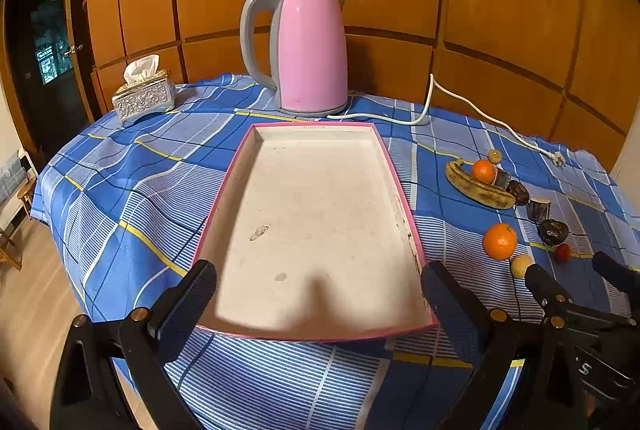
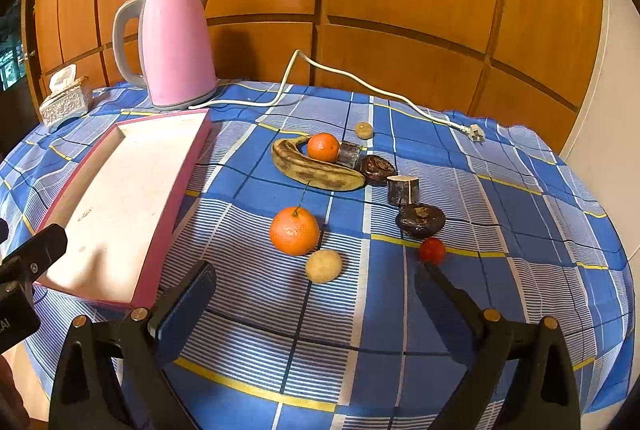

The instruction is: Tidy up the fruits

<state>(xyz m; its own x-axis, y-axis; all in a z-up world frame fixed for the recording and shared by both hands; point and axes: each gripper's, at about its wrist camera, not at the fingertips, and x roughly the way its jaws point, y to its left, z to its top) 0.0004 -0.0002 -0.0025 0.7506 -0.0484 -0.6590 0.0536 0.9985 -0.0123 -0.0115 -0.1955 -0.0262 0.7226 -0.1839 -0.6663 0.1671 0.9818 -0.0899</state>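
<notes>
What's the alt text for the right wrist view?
The open right gripper hovers over a blue plaid tablecloth just short of loose fruit: a small yellowish fruit, two oranges, a spotted banana and a small red fruit. An empty pink-rimmed tray lies to the left, with a pink kettle behind.

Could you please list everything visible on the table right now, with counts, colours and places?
tray: 1, pink rim, white inside, left of fruit
oranges: 2, orange, one against banana
banana: 1, browned yellow
small round fruits: 2, tan
dark fruits: 2, dark brown
cut pieces: 2, dark skin
tomato: 1, red
kettle: 1, pink, rear, white cord
tissue box: 1, silver, rear left
left hand-held gripper: open, over tray
right hand-held gripper: open, near fruit
</notes>
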